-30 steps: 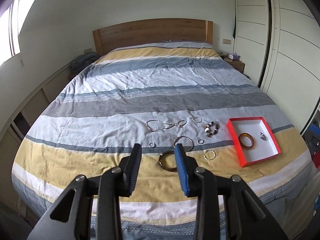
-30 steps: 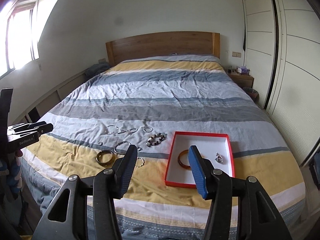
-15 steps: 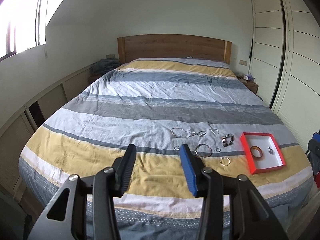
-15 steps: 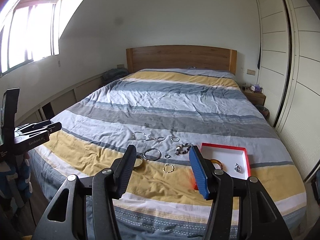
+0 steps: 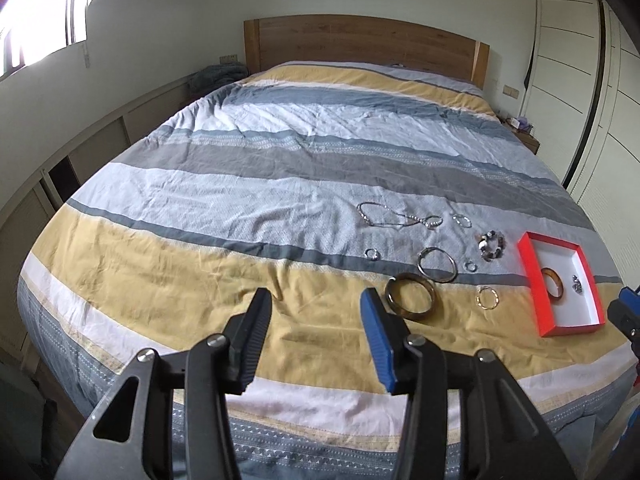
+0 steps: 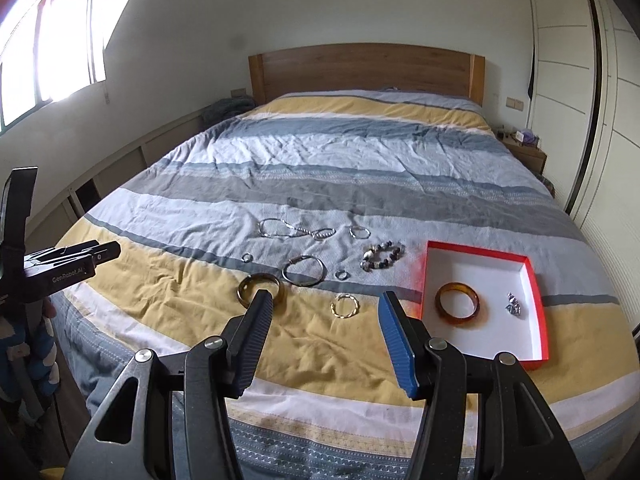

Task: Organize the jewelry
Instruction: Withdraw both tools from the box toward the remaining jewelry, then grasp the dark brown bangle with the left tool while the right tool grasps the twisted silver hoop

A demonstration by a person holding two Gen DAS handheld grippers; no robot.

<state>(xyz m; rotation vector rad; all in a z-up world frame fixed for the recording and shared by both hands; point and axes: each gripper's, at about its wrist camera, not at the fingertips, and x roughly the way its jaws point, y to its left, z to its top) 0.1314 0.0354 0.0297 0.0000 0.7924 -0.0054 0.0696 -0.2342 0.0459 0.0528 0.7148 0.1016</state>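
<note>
Left gripper (image 5: pixel 314 300) spread wide over the yellow stripe of the bedspread (image 5: pixel 168 264), nothing between its pads. Right gripper (image 6: pixel 324 304) likewise parted and empty, hanging above the same stripe. Just ahead and right of the left gripper, a dark brown bangle (image 5: pixel 411 298), glossy and thick. Directly ahead of the right gripper, a thin twisted gold ring (image 6: pixel 344 305); right of it, a red box (image 6: pixel 536 280) with white inside, holding an amber bangle (image 6: pixel 457 309) and a small silver piece (image 6: pixel 512 305). Farther on, a thin silver hoop (image 6: pixel 303 270), two small silver rings, a beaded bracelet (image 6: pixel 382 255) of mixed dark and pale beads, then a silver chain (image 6: pixel 294 230) in loose loops. At far left of the right wrist view, white lettering "GenRobot.AI" (image 6: pixel 66 273) on the other gripper's black body. Farthest back, the wooden headboard (image 6: pixel 364 70).
</note>
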